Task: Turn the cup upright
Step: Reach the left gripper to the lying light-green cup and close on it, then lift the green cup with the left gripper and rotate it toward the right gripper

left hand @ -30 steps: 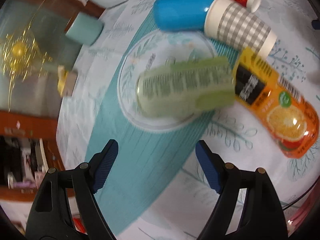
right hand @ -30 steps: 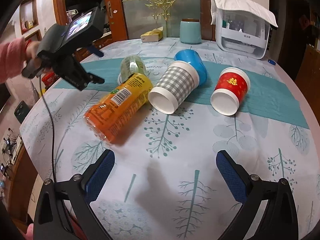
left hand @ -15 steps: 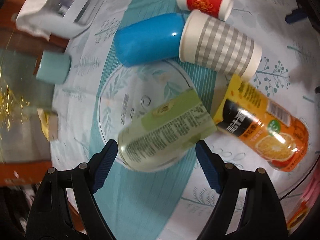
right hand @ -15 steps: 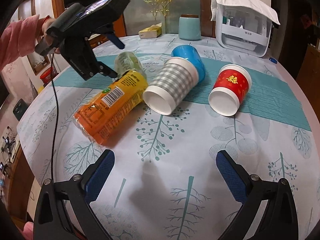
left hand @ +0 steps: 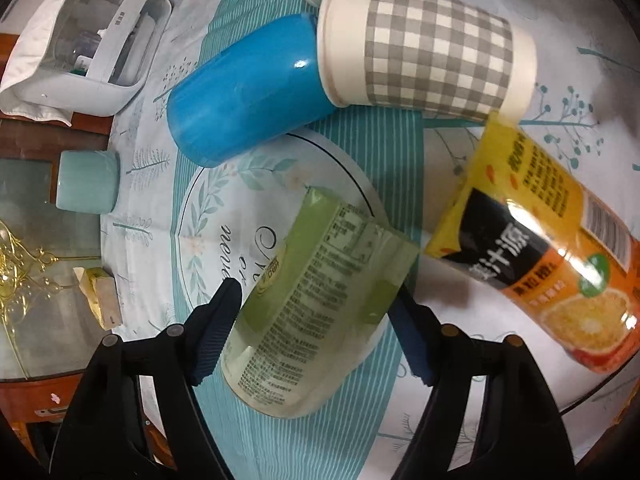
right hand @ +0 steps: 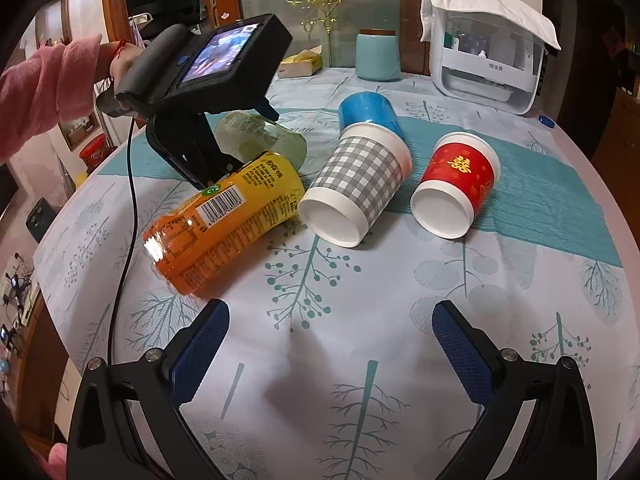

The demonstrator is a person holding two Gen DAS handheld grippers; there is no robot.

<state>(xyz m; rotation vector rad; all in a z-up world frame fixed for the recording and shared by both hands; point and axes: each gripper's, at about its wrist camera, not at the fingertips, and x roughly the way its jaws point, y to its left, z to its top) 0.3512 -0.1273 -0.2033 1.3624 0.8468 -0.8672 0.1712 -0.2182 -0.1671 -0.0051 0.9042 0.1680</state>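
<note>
The green label cup [left hand: 320, 304] lies on its side between the spread fingers of the left gripper [left hand: 316, 332], not yet clenched. At its 2 o'clock lies the orange juice cup [left hand: 532, 248], at 12 the checked paper cup [left hand: 428, 48] and blue cup [left hand: 244, 88]. The right gripper [right hand: 328, 356] hangs released over the tablecloth [right hand: 360, 280].

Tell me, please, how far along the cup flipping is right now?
Nothing is upright yet. The left claw straddles the lying green cup, jaws open, not visibly clamped. The orange cup, checked cup, blue cup and red cup remain on their sides. The right claw hangs open above the tablecloth.
</note>
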